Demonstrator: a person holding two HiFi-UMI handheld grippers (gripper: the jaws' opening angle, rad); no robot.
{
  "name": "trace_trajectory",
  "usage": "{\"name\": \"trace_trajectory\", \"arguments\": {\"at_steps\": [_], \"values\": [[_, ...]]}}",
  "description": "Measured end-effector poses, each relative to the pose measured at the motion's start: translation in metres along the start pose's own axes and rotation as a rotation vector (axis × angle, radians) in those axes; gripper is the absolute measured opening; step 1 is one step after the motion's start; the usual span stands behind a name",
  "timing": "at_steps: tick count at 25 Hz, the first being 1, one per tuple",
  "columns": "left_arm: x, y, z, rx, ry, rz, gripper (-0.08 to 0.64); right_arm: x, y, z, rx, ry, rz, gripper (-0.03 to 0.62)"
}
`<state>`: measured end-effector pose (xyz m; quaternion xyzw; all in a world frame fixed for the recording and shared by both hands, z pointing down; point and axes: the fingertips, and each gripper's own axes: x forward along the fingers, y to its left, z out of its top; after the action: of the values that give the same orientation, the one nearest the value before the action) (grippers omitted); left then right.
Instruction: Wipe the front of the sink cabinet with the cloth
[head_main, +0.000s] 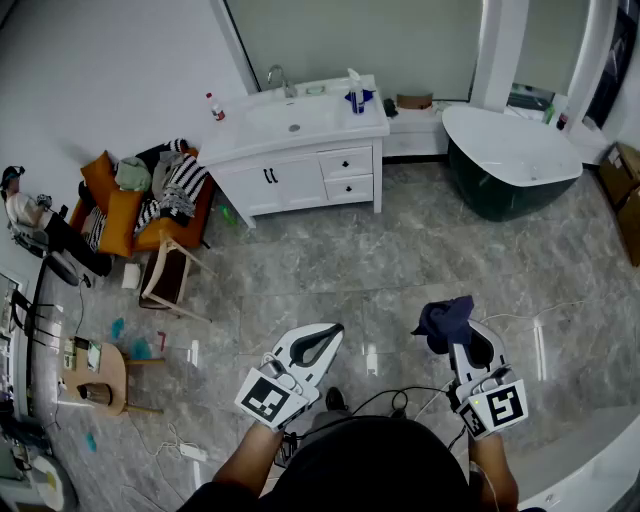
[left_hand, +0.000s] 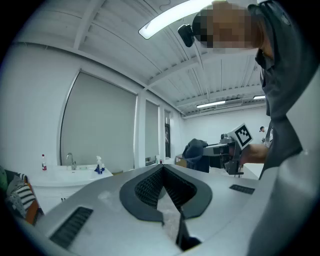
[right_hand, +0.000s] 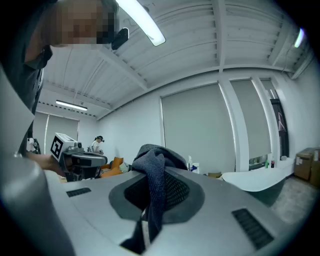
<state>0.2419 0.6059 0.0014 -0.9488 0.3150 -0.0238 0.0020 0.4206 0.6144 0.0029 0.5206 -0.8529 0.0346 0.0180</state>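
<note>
While right hand-held gripper (head_main: 460, 326) pinches cloth (head_main: 441, 318), left (head_main: 334, 331) closed

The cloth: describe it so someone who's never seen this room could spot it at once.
Start at the white sink cabinet near the top of the head view, then come back across the grey floor toward the camera. The cloth is the dark blue bundle pinched in the right gripper; the left gripper beside it holds nothing.
</note>
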Motion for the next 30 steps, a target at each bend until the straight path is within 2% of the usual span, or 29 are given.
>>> {"name": "trace_trajectory", "arguments": {"at_steps": [6, 11, 18, 26, 30], "values": [[0.011, -0.048, 0.001, -0.023, 0.019, 0.045, 0.003, -0.053, -0.028, 0.002, -0.01, 0.012, 0.004, 0.026], [0.02, -0.076, 0.006, -0.006, 0.006, 0.054, 0.003, -0.081, -0.04, 0.0, -0.02, 0.011, 0.014, 0.026], [0.025, -0.095, 0.005, 0.006, 0.02, 0.06, 0.003, -0.099, -0.049, 0.0, -0.001, -0.016, 0.022, 0.026], [0.003, -0.069, 0.0, 0.02, 0.019, 0.09, 0.003, -0.085, -0.031, -0.002, 0.064, -0.048, 0.06, 0.026], [-0.016, -0.039, -0.005, 0.003, 0.015, 0.105, 0.003, -0.061, -0.014, -0.006, 0.05, -0.038, 0.049, 0.026]]}}
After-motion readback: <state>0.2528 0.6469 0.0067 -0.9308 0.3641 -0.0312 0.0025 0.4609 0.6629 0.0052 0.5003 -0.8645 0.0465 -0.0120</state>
